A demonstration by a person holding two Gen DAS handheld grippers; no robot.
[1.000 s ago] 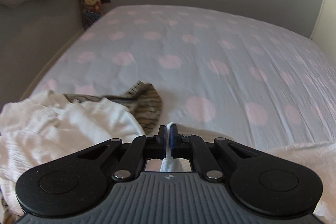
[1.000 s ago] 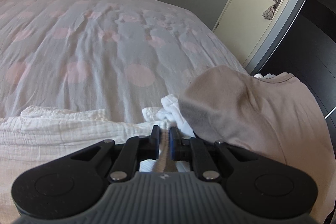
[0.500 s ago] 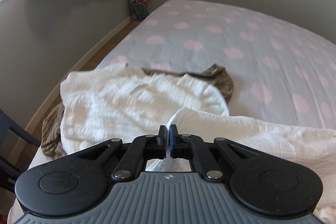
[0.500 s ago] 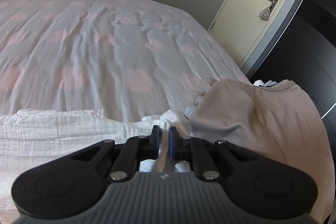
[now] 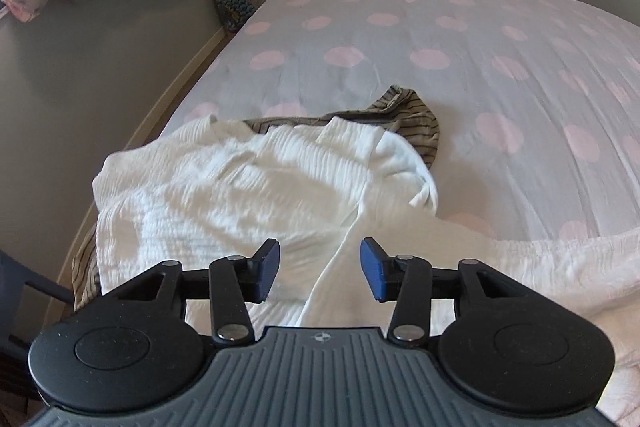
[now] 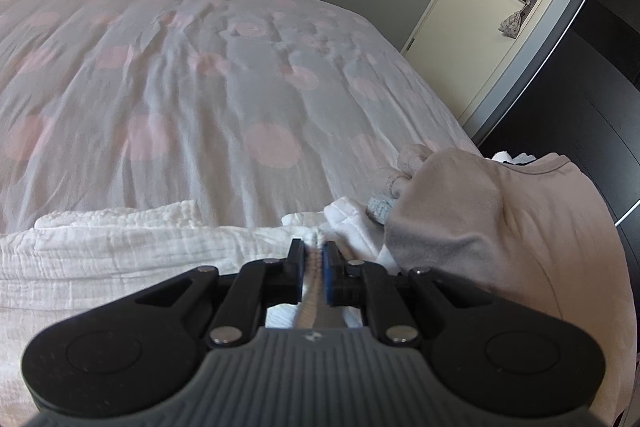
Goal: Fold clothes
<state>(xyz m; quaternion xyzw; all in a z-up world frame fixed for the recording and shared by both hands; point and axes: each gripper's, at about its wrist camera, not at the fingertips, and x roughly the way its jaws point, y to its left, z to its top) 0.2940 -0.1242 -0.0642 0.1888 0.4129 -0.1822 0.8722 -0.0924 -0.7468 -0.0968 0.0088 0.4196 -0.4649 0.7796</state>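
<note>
- A crinkled white muslin garment [image 5: 224, 195] lies spread on the near edge of a bed with a pale sheet dotted in pink [image 5: 460, 39].
- The left gripper [image 5: 320, 263] hovers above it, its blue-padded fingers [image 5: 267, 269] opening, apart and gripping nothing; a fold of the white cloth runs beneath the gap.
- A brown striped garment [image 5: 412, 119] peeks out from under the white one's far side.
- The right gripper [image 6: 313, 257] is closed tight, fingers pinching a bunched edge of the white garment.
- A beige T-shirt [image 6: 500, 227] lies just beside it, to the right.
</note>
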